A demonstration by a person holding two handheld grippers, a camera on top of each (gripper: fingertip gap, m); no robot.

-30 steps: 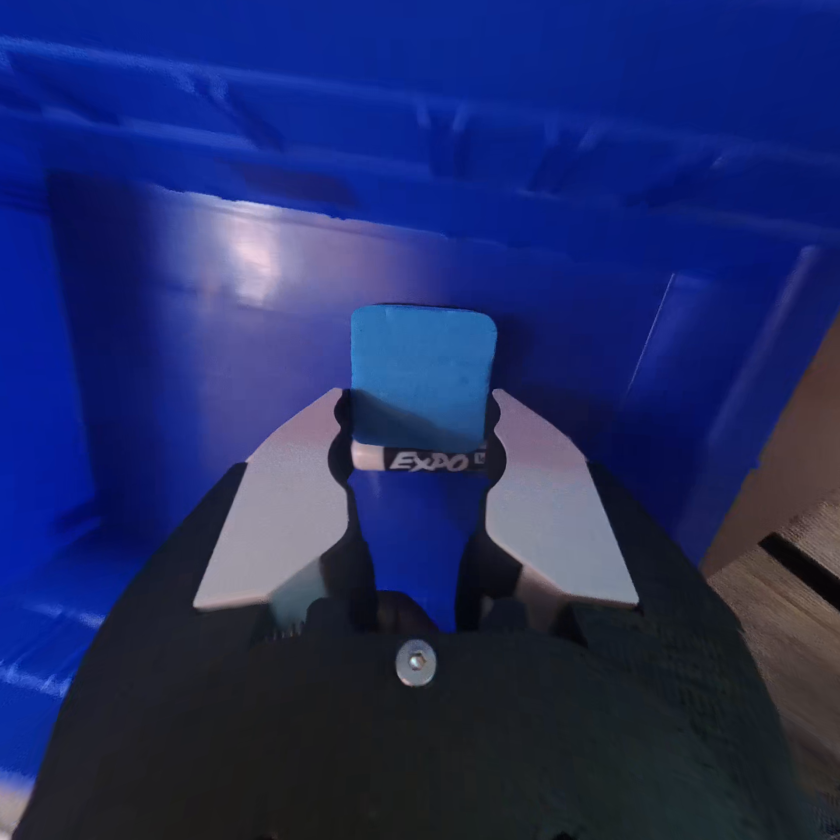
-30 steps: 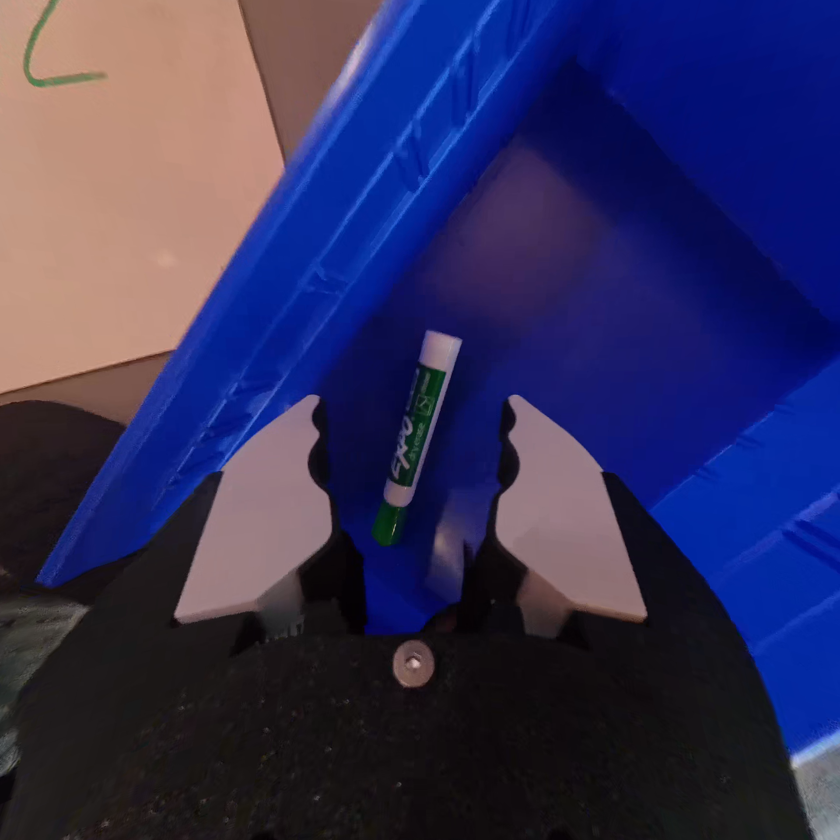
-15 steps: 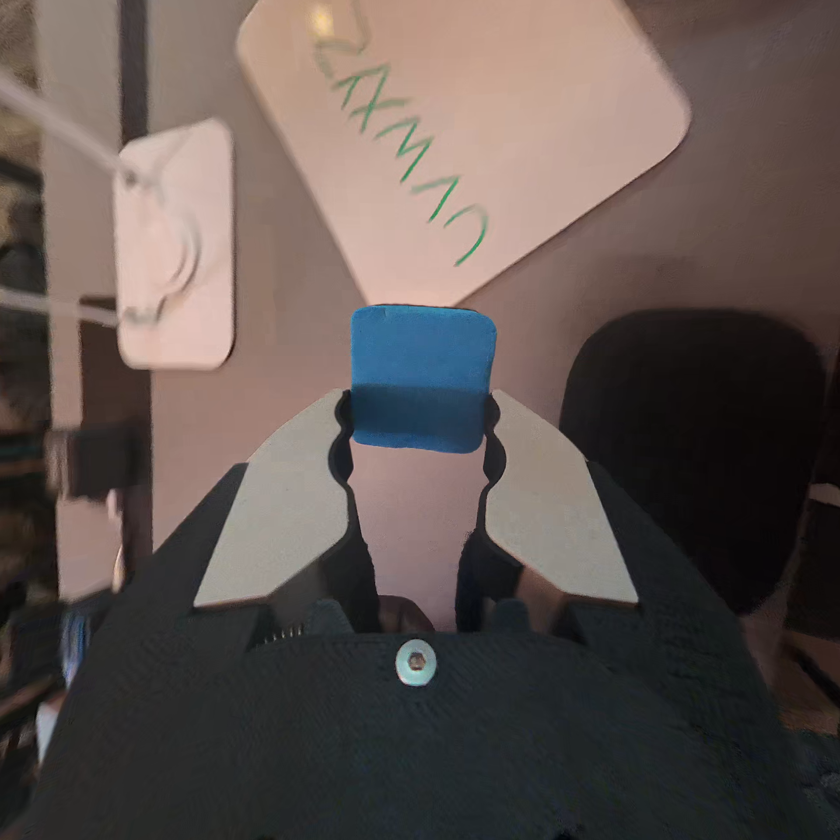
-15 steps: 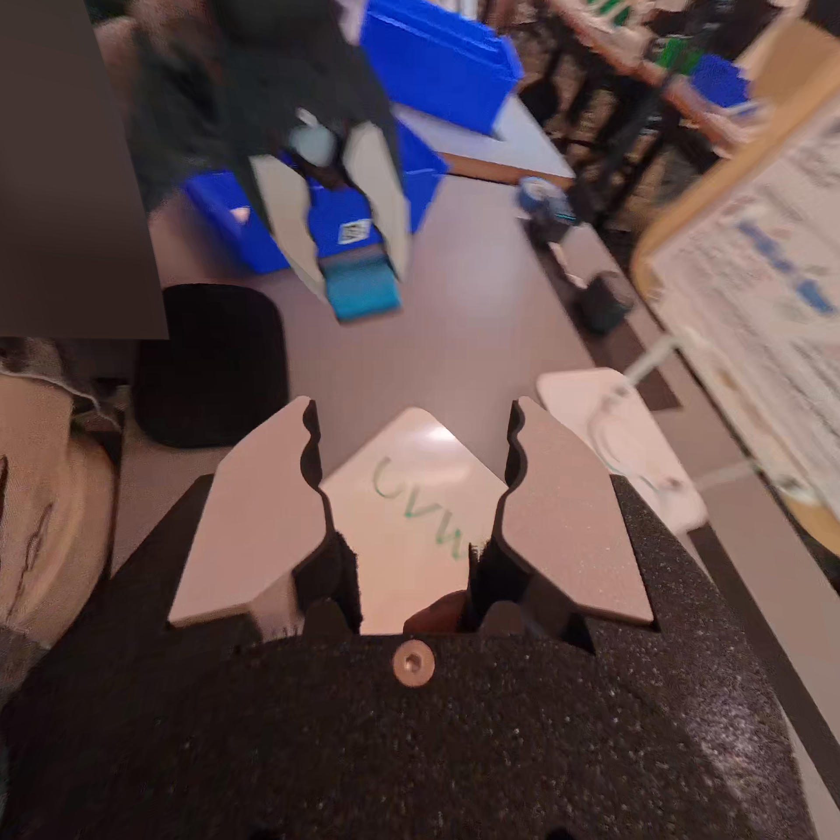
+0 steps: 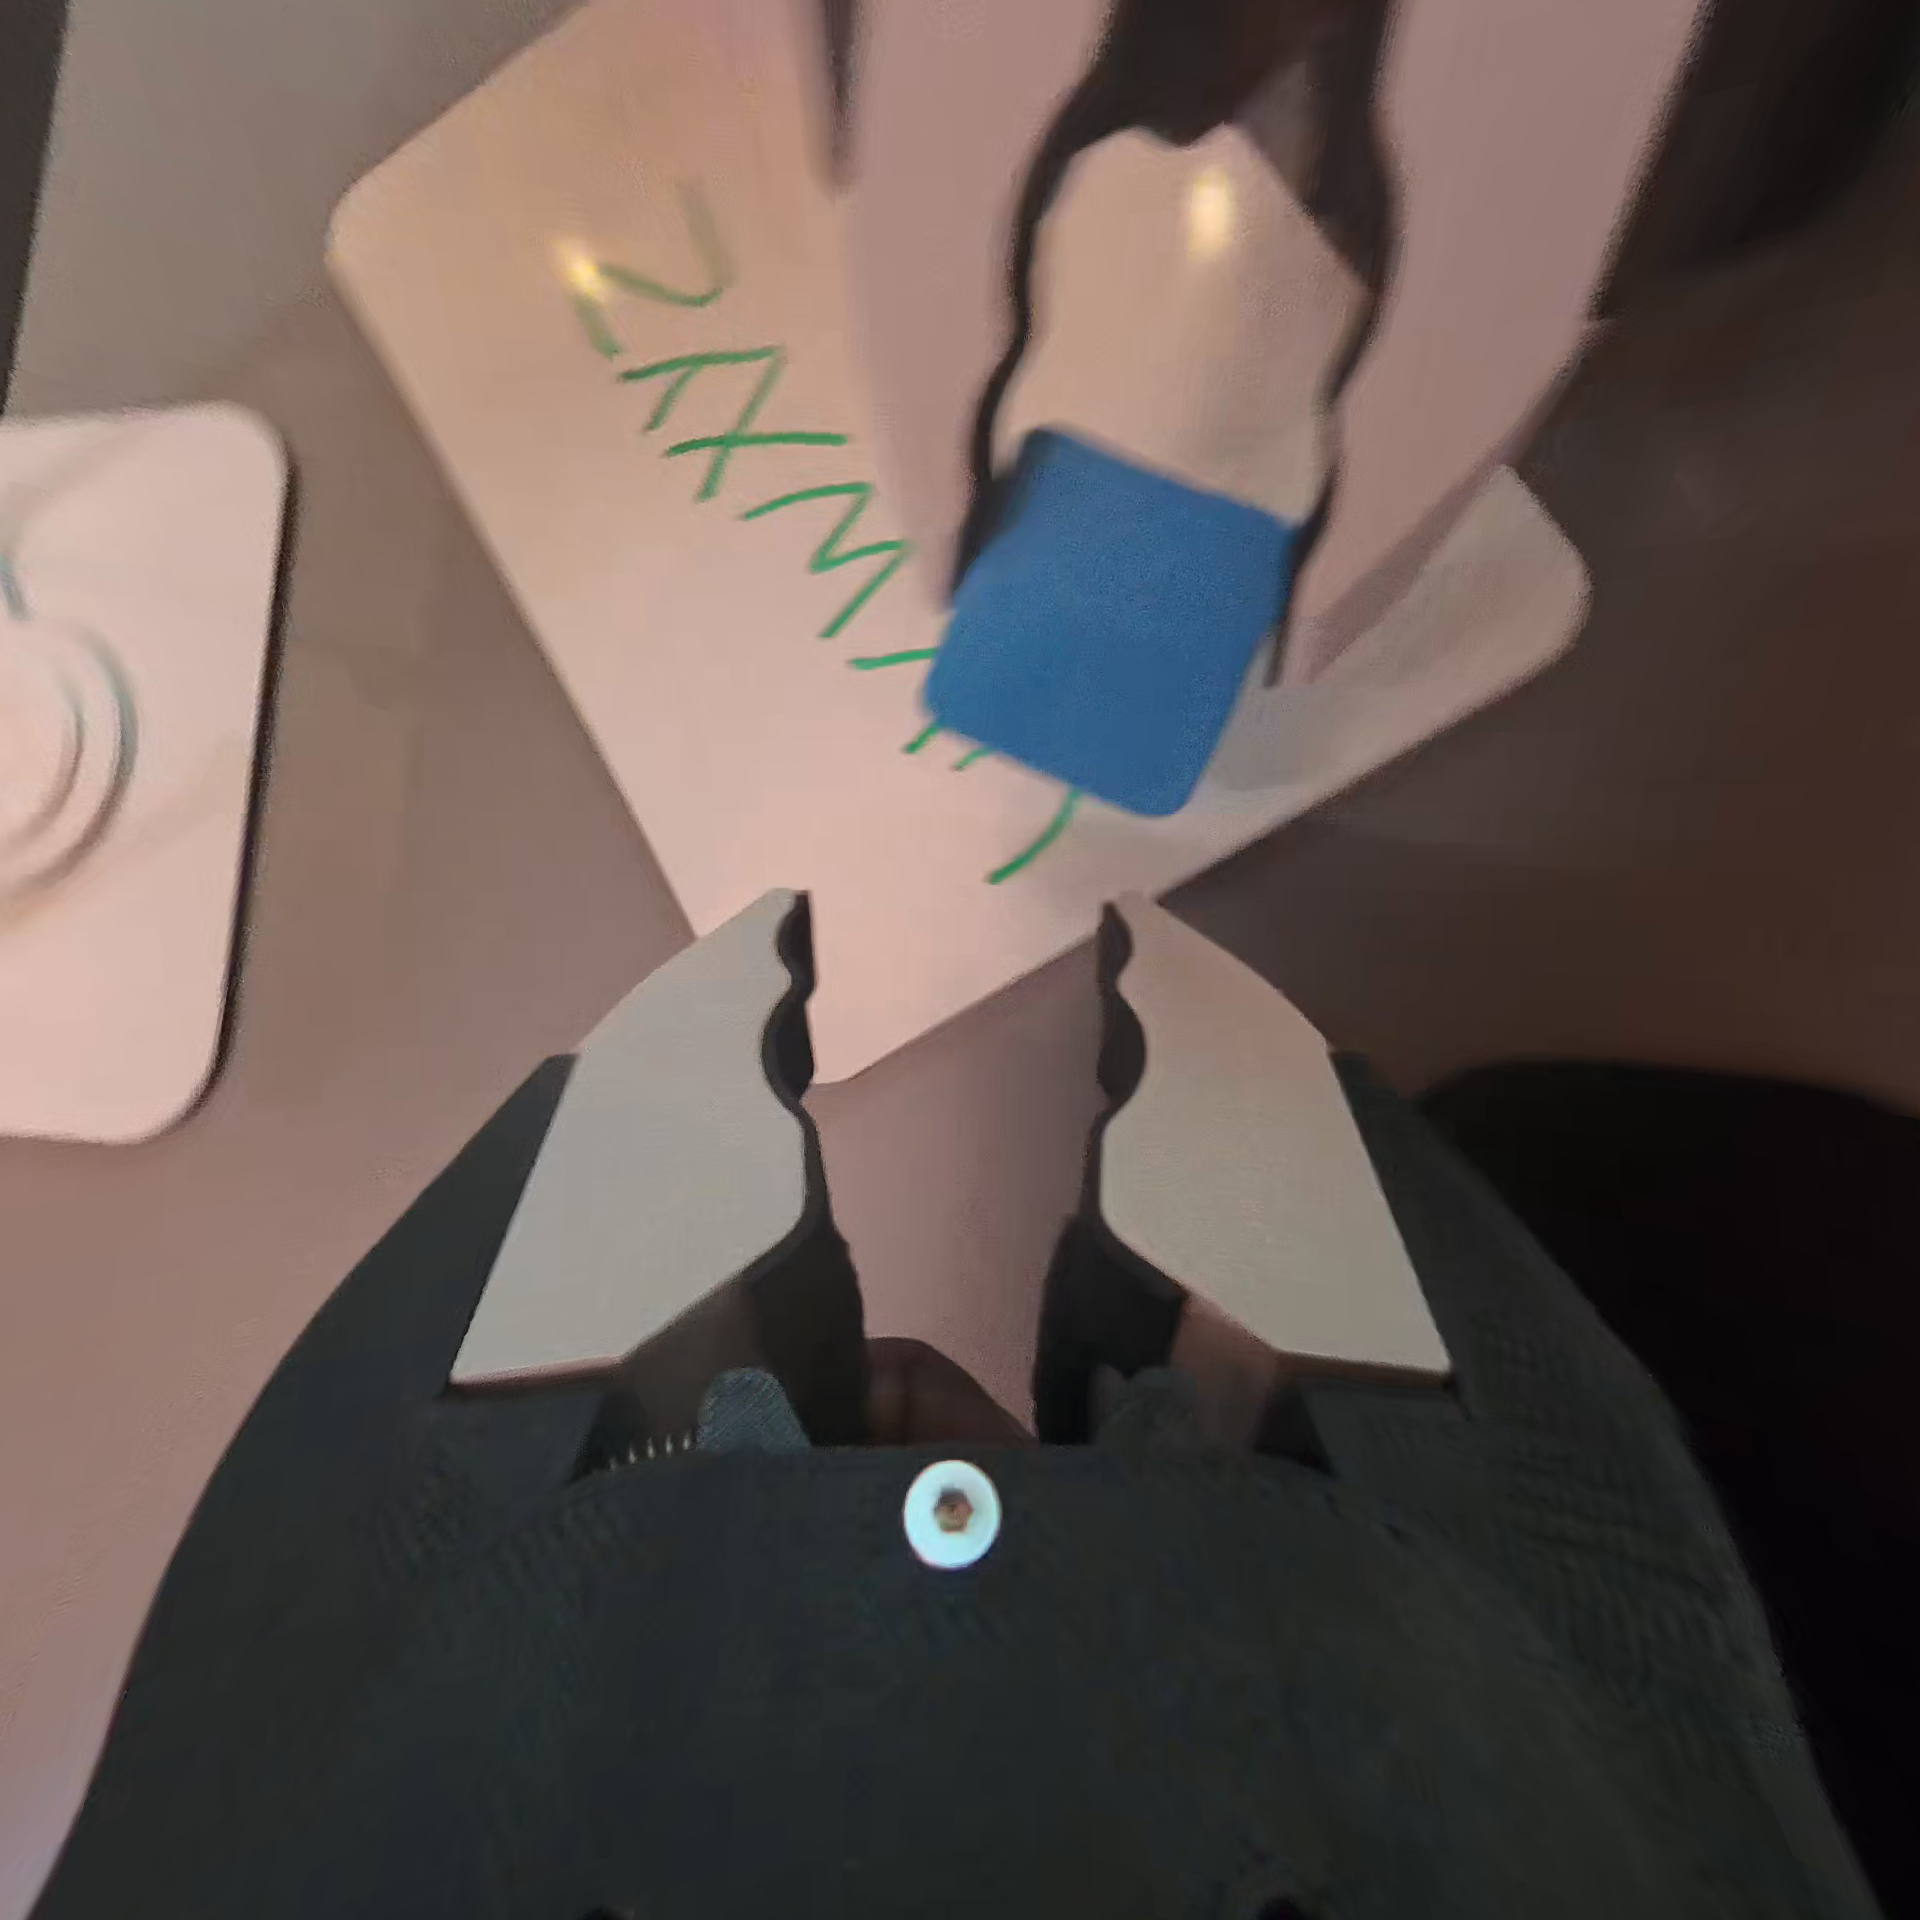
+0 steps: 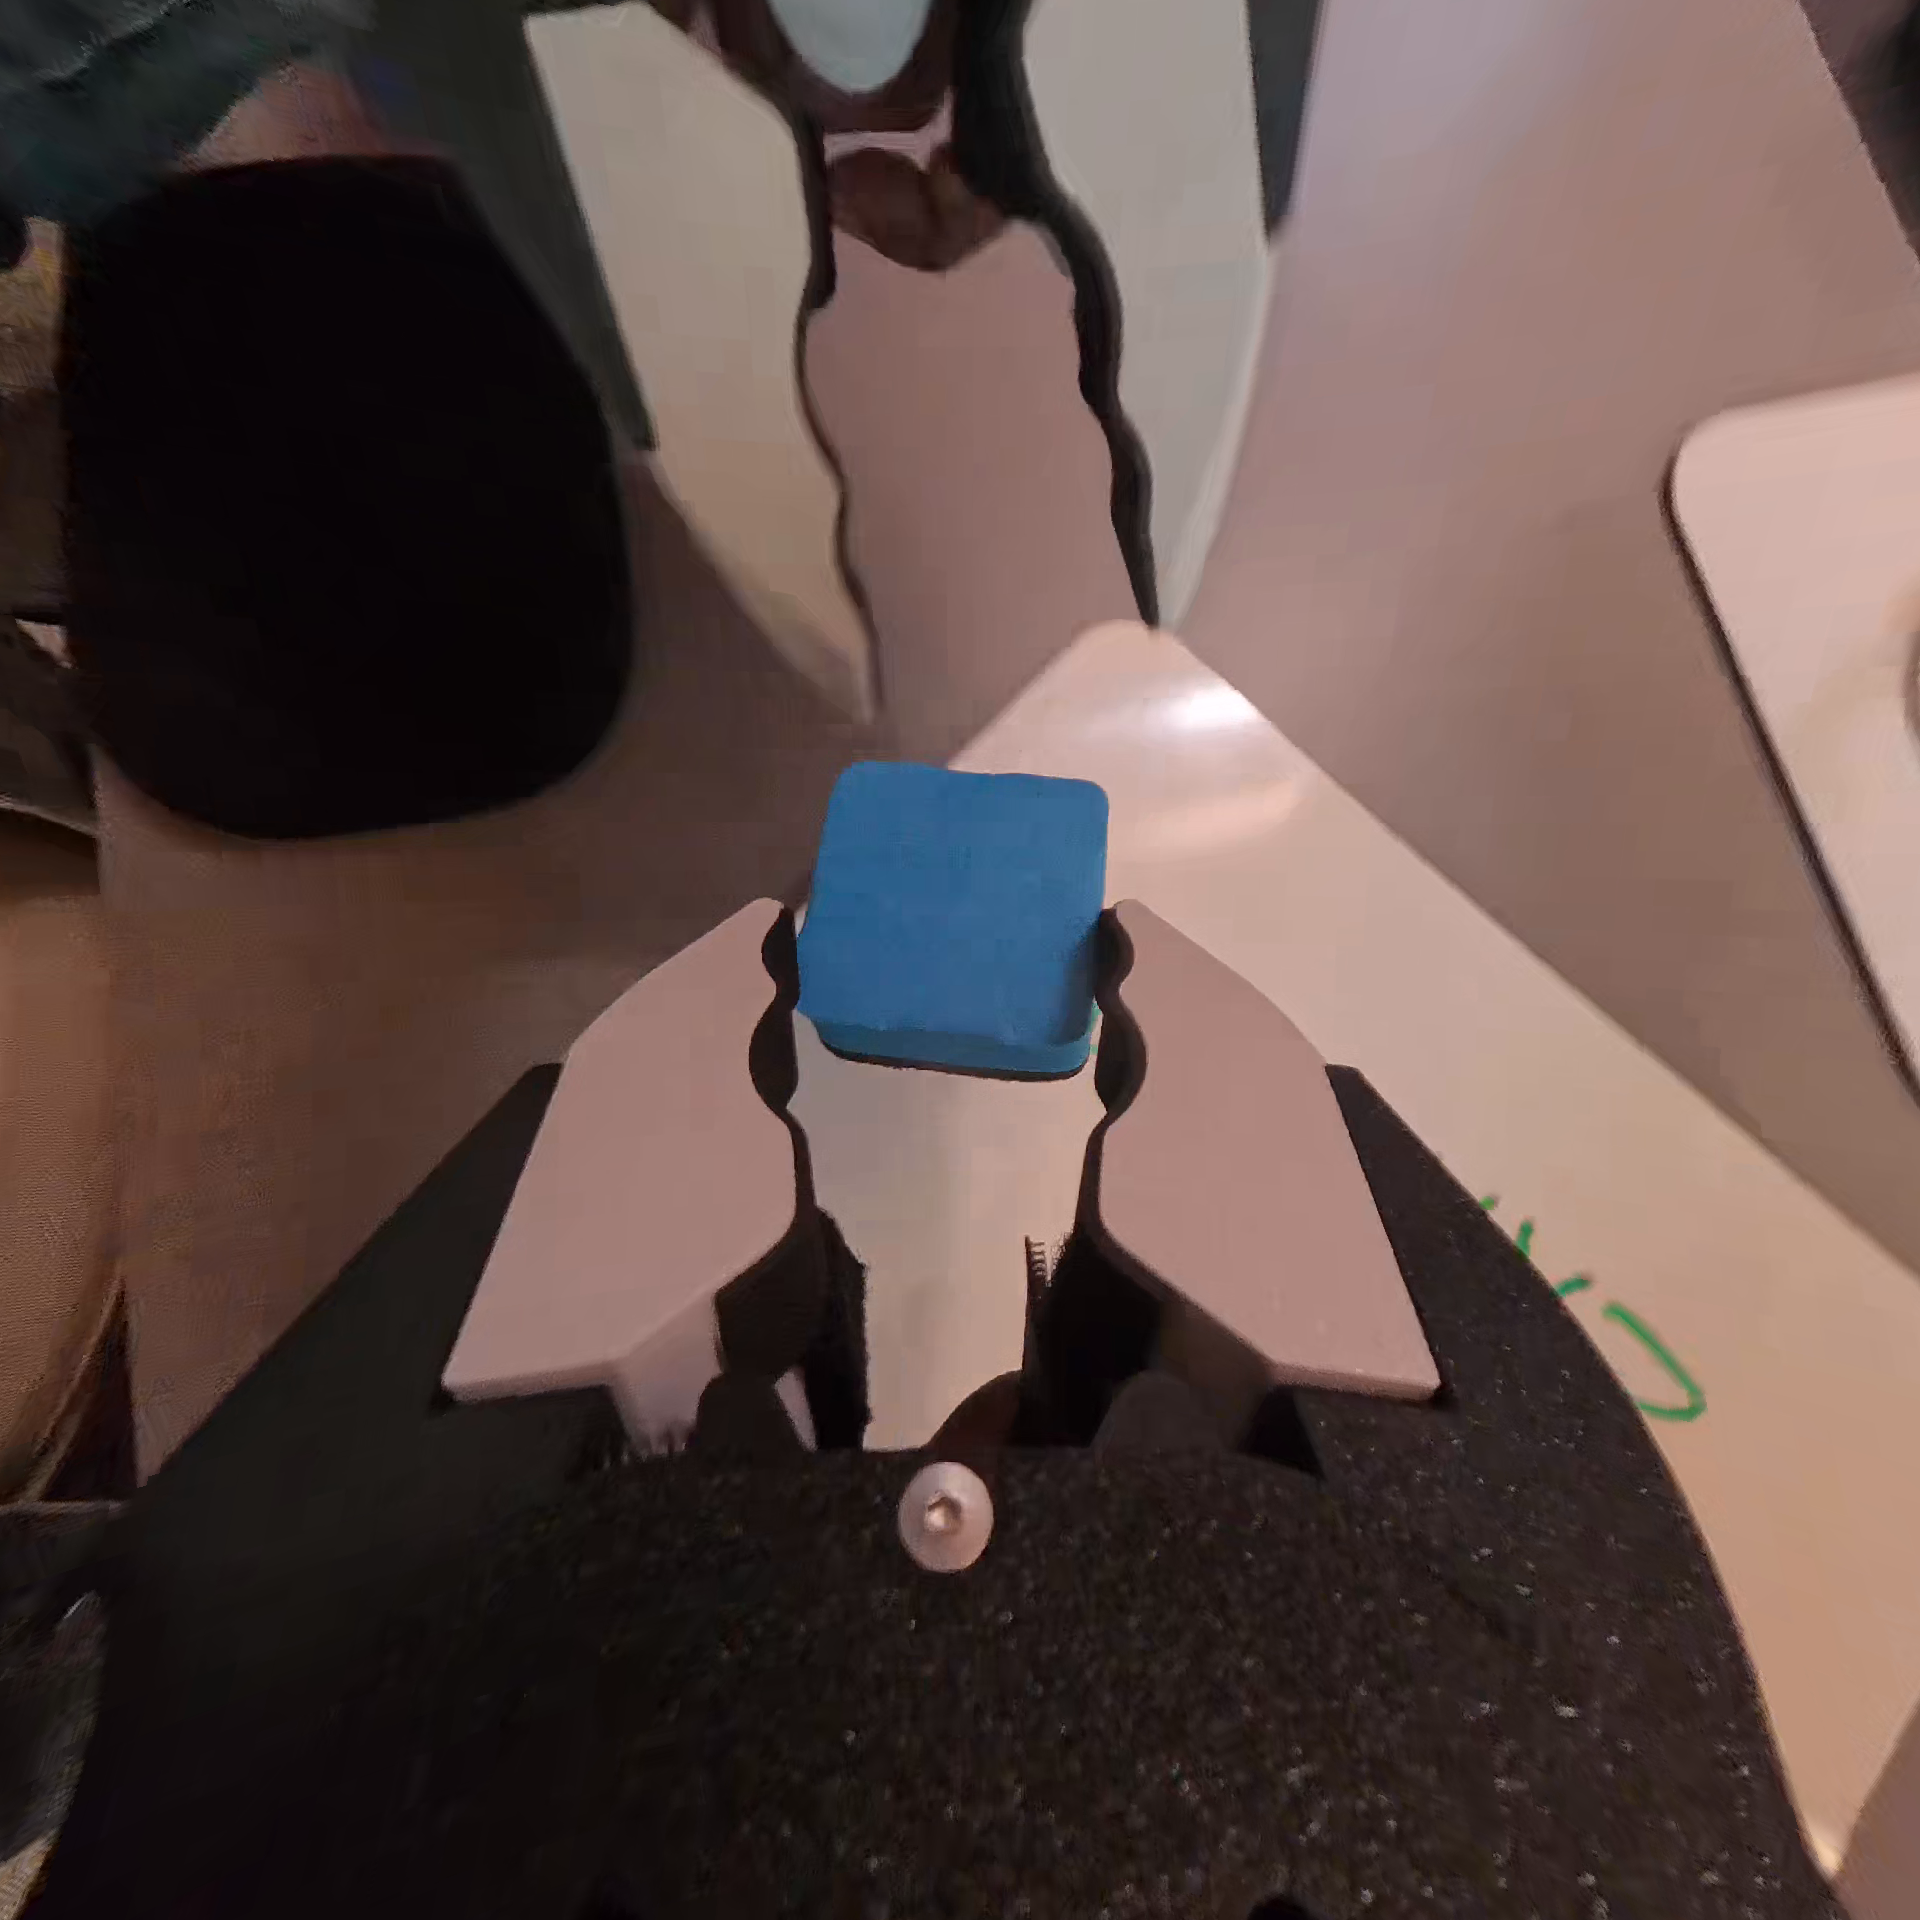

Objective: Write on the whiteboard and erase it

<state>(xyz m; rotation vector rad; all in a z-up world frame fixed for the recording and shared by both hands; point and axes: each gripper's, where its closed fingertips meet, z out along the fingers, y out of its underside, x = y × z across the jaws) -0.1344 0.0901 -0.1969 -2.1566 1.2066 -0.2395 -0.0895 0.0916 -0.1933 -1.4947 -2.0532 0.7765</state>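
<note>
- Blue foam eraser (image 6: 951, 914), a square block with rounded corners and a thin dark felt underside, sits pinched between the right gripper's (image 6: 951, 925) wavy-edged jaws, over the whiteboard (image 6: 1351, 987).
- Glossy, round-cornered whiteboard lies flat on the smooth brown worktop (image 5: 416, 727); green zigzag marker strokes (image 5: 758, 457) run across it.
- Left gripper (image 5: 951, 925) has its 2 matte grey jaws spread with nothing between them, near the board's corner.
- White rounded slab (image 5: 125, 769) lies beside the board; a black soft-edged pad (image 6: 332, 499) rests farther off.
</note>
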